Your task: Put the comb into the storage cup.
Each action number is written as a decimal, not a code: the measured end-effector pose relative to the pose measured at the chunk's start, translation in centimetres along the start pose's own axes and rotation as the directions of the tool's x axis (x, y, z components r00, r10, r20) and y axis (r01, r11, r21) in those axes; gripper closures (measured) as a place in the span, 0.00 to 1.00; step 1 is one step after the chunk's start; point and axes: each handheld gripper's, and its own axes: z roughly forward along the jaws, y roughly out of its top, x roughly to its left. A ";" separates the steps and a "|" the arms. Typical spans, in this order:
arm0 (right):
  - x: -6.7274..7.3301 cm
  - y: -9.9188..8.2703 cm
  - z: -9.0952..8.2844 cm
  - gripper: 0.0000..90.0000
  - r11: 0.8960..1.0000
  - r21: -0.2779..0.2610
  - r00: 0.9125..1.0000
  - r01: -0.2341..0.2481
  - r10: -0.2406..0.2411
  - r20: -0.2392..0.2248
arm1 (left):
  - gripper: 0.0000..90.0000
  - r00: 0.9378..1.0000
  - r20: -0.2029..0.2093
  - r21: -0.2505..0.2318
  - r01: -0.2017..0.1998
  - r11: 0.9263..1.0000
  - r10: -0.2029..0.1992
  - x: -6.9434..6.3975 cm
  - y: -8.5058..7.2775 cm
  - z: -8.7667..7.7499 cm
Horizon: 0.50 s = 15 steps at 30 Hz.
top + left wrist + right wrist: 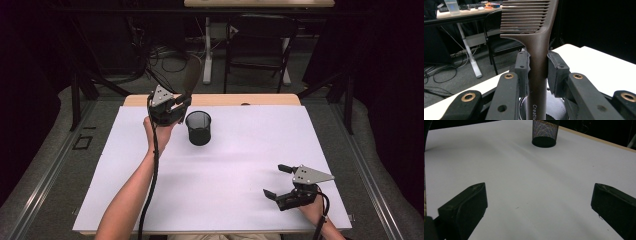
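Note:
A dark brown comb (537, 57) stands upright with its teeth at the top, and my left gripper (537, 67) is shut on its handle. In the high view the comb (193, 75) rises from the left gripper (181, 103) at the far left of the table, just left of a black mesh cup (198, 128). In the left gripper view the mesh cup (556, 105) lies directly below the handle's lower end. My right gripper (275, 180) rests near the front right, open with nothing between its fingers. Its own view shows the cup (545, 132) far ahead of the right gripper (539, 205).
A white sheet (240, 165) covers the table, with a wooden edge (220, 100) at the back. Behind the table stand a black folding chair (260, 45), a desk leg (207, 55) and loose cables (165, 60) on the floor.

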 end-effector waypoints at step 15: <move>0.0 0.0 -0.1 0.00 1.000 -0.001 1.000 0.001 -0.001 0.001 | 0.81 1.000 -0.010 -0.023 -0.001 1.000 0.000 -0.2 0.1 0.6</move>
